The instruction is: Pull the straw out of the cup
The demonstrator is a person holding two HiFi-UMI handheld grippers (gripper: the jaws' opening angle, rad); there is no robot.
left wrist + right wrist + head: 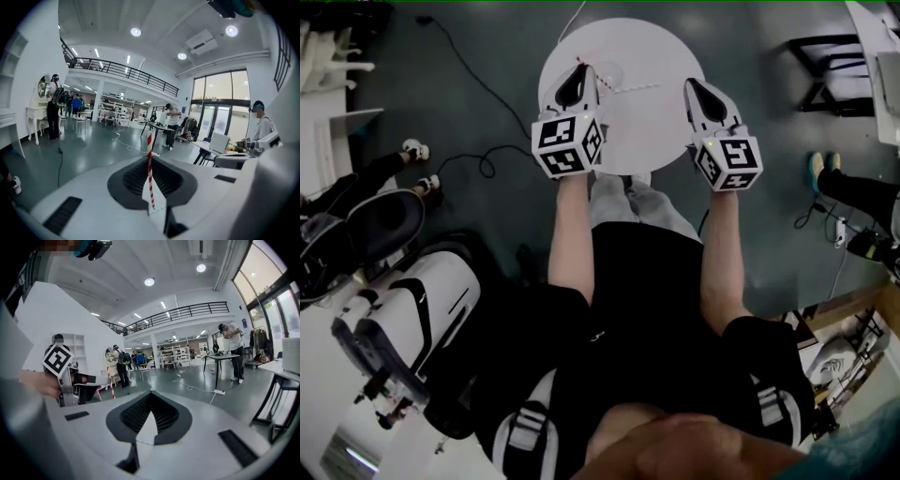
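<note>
Progress: straw [149,143] looks already out of the cup [609,75]; probably only setting it down is left.
Left hand-held gripper [151,168]: clamped on the straw, which stands upright between its jaws with no cup round it.
Cup: faint clear shape on the counter [656,131], just beside the left gripper's tip; I cannot tell its contents.
Right hand-held gripper [151,398]: jaws together, nothing between them, above the counter's right edge.

The straw [149,154] looks like matt striped paper; the left gripper [150,161] has a smooth plastic shell and ribbed pads [133,178]; the floor [89,152] is glossy.
</note>
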